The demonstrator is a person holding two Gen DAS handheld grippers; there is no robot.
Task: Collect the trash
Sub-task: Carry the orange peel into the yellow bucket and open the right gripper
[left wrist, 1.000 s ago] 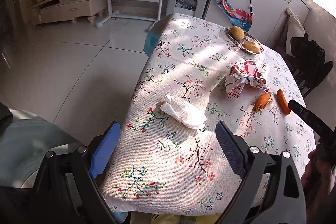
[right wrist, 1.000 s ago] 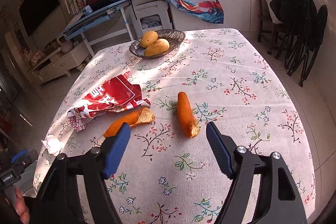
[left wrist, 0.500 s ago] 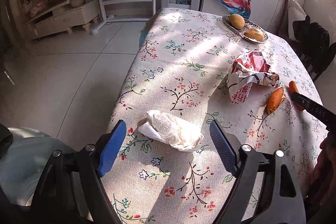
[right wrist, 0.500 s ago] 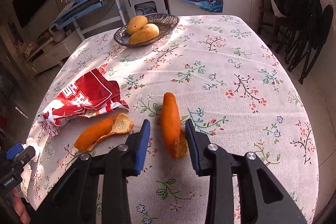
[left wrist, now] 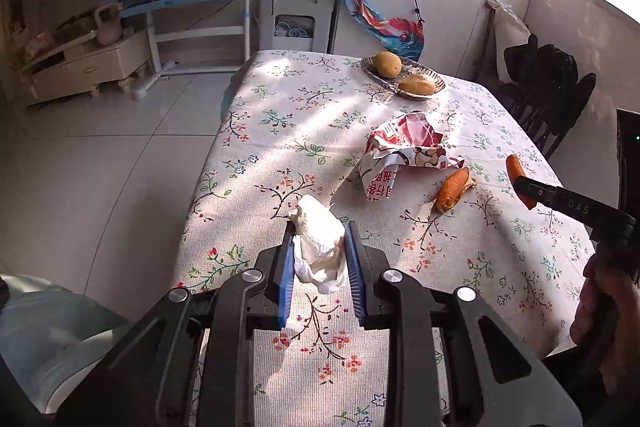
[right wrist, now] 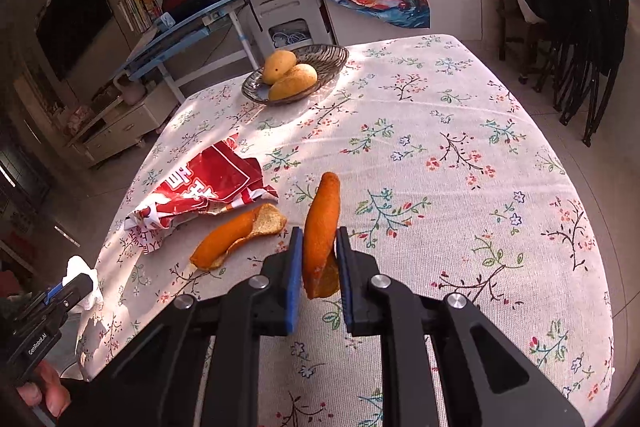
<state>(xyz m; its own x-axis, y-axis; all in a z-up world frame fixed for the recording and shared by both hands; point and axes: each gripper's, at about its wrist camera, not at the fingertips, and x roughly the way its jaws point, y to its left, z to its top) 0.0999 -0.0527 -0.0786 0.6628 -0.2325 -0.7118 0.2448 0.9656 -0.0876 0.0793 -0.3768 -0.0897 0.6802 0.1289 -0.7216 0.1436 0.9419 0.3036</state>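
Note:
A crumpled white tissue (left wrist: 316, 223) stands between the blue pads of my left gripper (left wrist: 319, 233), whose jaws are closing and press on it at the table's near-left edge. My right gripper (right wrist: 319, 233) is closing too, its pads squeezing a long orange peel (right wrist: 324, 203) that tilts up off the floral tablecloth (right wrist: 480, 187). A second orange peel (right wrist: 236, 235) lies just left of it. Behind that peel lies a crumpled red and white wrapper (right wrist: 204, 191). The left wrist view shows the wrapper (left wrist: 404, 155) and the loose peel (left wrist: 452, 187) at mid-table.
A glass bowl (right wrist: 332, 55) with two mangoes sits at the table's far end. Dark folded chairs (right wrist: 580, 27) stand to the right. Tiled floor (left wrist: 100, 167) lies past the left table edge. A person's hand (left wrist: 600, 299) grips the right tool.
Both grippers came forward and their jaws closed in: the left onto the tissue, the right onto the long orange peel, which now tilts up.

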